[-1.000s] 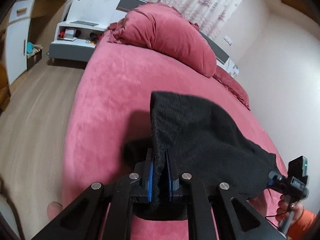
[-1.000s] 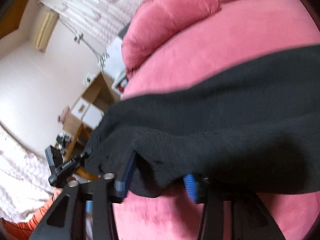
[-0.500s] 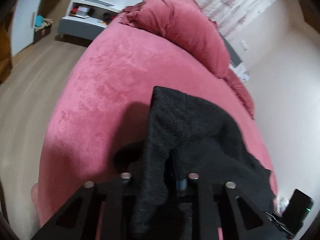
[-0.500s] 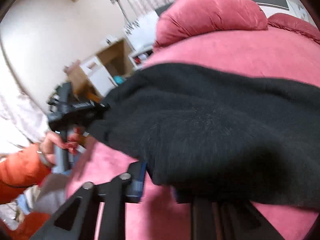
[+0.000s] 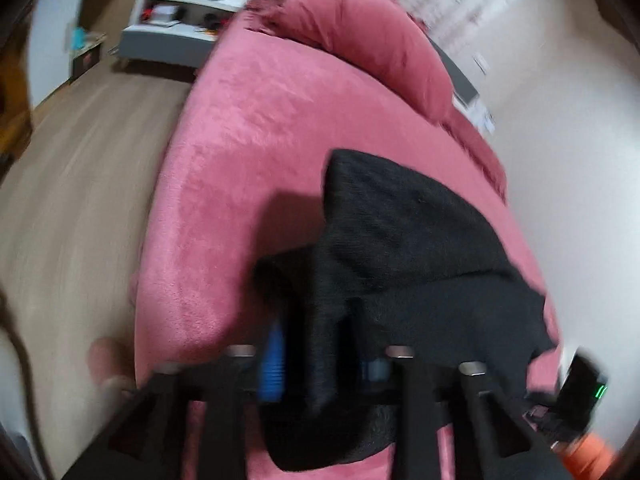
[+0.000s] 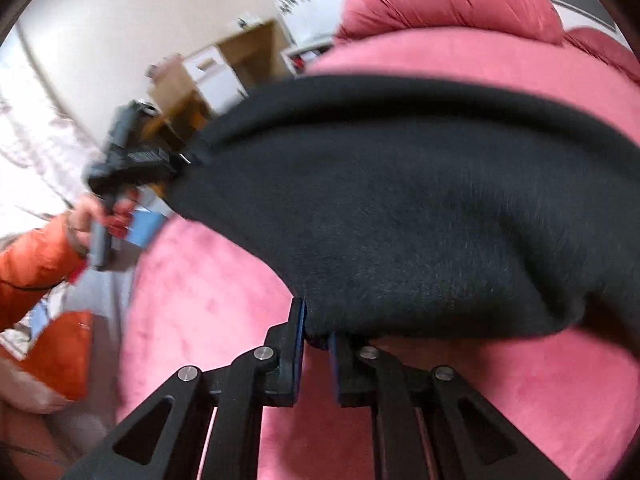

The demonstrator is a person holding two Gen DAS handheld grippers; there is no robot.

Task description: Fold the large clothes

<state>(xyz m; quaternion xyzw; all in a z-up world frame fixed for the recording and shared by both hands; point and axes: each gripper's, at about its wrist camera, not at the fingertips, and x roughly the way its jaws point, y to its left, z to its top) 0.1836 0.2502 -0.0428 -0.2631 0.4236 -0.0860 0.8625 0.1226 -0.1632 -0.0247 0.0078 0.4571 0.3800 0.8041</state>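
Observation:
A black fleece garment (image 5: pixel 408 240) lies partly on the pink bed (image 5: pixel 248 128) and hangs lifted at its near edge. My left gripper (image 5: pixel 324 364) has its blue pads apart, with a fold of the garment draped between and over them. In the right wrist view the garment (image 6: pixel 420 200) fills the middle. My right gripper (image 6: pixel 316 332) is shut on the garment's lower edge. The left gripper (image 6: pixel 132 160) shows there at the garment's far left corner, in a hand with an orange sleeve.
A large pink pillow (image 5: pixel 360 32) lies at the head of the bed. A grey and white low cabinet (image 5: pixel 176 28) stands beyond the bed on the wood floor (image 5: pixel 72 184). A wooden desk (image 6: pixel 224 64) stands by the wall.
My left gripper's pads have opened from shut, with cloth still draped over them. My right gripper has closed on the garment's edge. Both views have swung and the garment has bunched toward me.

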